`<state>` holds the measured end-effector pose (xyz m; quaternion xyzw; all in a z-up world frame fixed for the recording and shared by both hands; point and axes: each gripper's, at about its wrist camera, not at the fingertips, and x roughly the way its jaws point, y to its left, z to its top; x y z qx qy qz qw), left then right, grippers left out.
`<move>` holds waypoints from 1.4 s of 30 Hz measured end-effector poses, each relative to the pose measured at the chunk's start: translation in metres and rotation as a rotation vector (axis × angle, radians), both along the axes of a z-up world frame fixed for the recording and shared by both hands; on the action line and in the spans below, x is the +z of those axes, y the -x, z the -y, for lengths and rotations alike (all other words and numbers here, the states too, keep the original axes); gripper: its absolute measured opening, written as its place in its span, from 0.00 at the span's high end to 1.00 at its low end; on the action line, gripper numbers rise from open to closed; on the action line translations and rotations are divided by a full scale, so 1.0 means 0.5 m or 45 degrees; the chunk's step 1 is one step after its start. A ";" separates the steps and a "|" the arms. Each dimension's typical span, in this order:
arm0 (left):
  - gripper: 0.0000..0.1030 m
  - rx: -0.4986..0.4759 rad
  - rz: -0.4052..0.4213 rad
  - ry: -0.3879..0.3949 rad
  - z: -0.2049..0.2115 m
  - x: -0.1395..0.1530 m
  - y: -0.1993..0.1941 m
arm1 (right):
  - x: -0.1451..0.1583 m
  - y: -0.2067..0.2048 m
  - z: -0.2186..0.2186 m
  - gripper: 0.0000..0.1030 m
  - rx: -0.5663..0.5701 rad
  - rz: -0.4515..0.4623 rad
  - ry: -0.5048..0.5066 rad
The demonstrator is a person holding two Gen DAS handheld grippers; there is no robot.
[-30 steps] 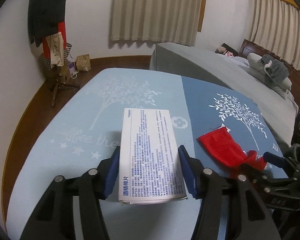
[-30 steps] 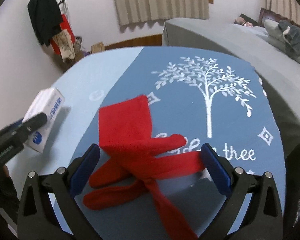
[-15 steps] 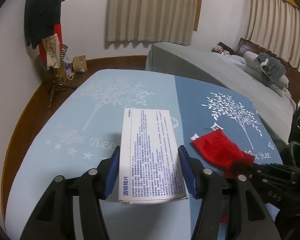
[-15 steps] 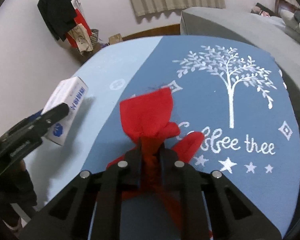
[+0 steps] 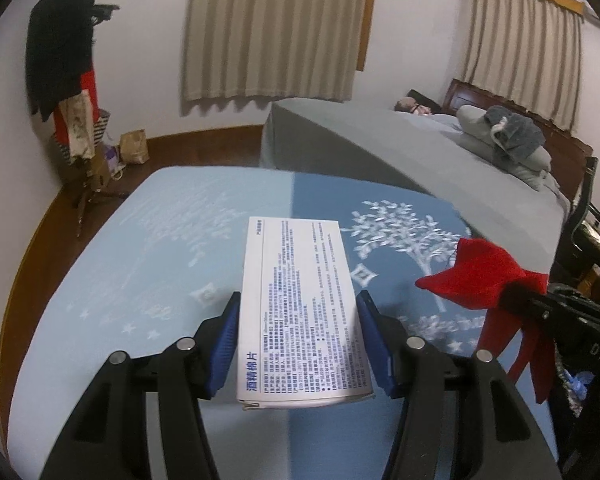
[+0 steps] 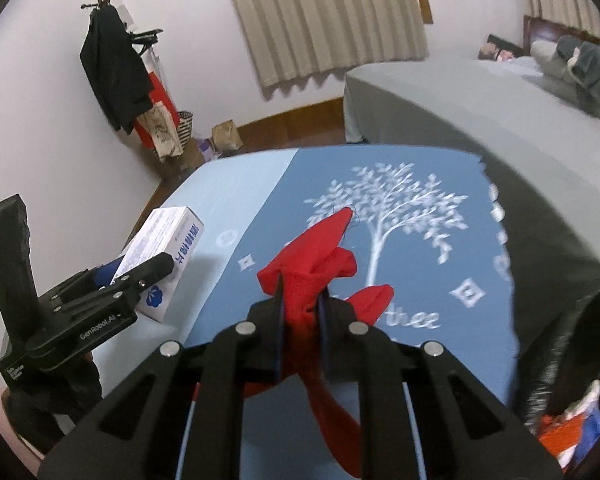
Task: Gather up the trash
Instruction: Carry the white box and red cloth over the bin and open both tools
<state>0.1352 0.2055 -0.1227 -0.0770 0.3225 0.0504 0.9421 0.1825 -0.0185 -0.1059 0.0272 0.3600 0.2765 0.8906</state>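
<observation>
Left gripper (image 5: 298, 344) clamps the light, stiff box (image 5: 300, 304) by its long sides above the mat (image 5: 140, 264), right gripper (image 6: 300, 308) pinches the floppy red cloth (image 6: 312, 264) mid-bunch, also lifted.

Right tongs (image 6: 300, 312) clamped red glove (image 6: 320, 256), lifted it; white box (image 5: 300, 304) raised too.
</observation>
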 end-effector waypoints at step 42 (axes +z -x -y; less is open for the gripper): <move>0.45 -0.575 0.175 -0.001 0.486 0.157 0.018 | 0.113 0.178 0.465 0.87 -0.523 0.232 0.009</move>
